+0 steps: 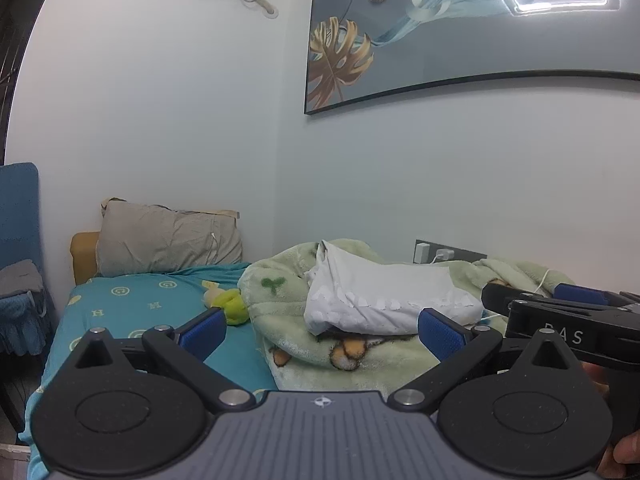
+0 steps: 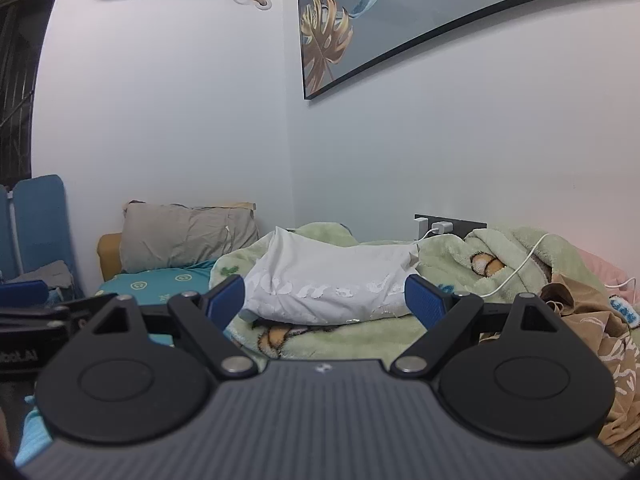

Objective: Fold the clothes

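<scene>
Bedroom bed [image 1: 132, 308]: crumpled white cotton garment [image 2: 328, 284] at 12 o'clock, unfolded. Left gripper [image 1: 320, 330] and right gripper [image 2: 325, 300] both spread wide, empty. Folding not started.

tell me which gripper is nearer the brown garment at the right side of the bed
Right. The right gripper hangs open with the brown garment just off its right finger. The left gripper, also open, sits farther left, beyond the right one.
</scene>
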Tool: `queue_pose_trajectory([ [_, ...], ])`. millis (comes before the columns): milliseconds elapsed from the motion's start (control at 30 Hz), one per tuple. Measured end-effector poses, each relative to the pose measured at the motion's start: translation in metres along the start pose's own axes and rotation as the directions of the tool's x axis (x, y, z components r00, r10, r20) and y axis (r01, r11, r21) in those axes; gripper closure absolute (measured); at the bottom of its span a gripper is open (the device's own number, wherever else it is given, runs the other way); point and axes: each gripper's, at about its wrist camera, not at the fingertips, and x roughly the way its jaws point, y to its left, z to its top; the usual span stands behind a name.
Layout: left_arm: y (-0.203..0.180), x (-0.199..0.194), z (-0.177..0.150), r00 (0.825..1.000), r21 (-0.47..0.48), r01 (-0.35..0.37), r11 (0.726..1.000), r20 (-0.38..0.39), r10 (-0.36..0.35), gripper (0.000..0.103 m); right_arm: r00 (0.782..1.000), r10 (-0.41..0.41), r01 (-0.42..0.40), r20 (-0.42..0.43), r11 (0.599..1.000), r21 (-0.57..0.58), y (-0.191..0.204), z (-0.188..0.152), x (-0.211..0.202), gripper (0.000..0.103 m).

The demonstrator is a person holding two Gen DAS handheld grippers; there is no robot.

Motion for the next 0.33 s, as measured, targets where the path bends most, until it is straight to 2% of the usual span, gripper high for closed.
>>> queue_pose_trajectory([
  [333,0.0005,-0.0020,0.0003,1.000,-0.001,-0.010,1.000,0.002,0.010,0.000,1.000,-0.004,0.004,0.003,1.000,-0.001,0.0001,0.0002,-0.0042,0.014],
])
